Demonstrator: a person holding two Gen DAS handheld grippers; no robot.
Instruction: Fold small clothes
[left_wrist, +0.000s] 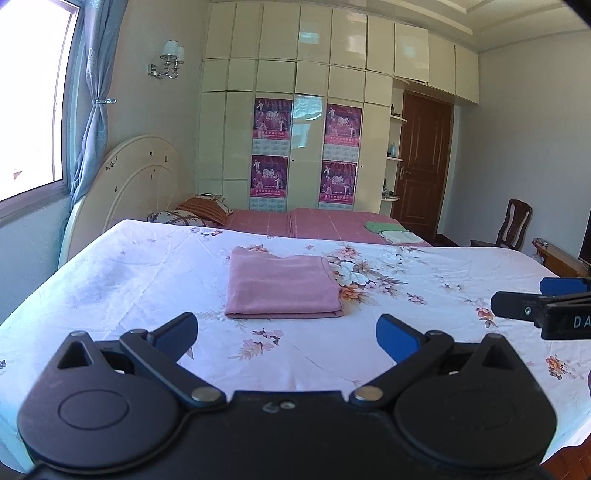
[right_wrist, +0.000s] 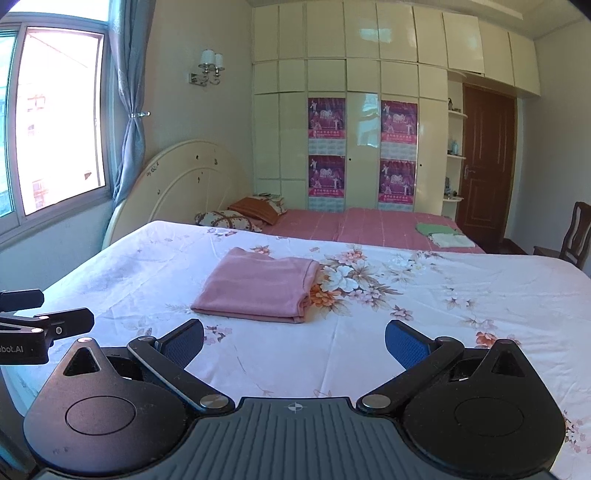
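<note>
Your left gripper hangs over the flowered sheet with its fingers spread wide, nothing between them. Your right gripper is the same, wide apart and empty, just right of the left one. Both sit on the near side of the pink garment, not touching it. The garment lies folded into a flat rectangle on the sheet, just left of the big flower print. Beyond the garment, on the red striped bedcover, sit a green cloth and a white cloth, folded, touching. Pillows lie far-left of the garment, by the headboard.
</note>
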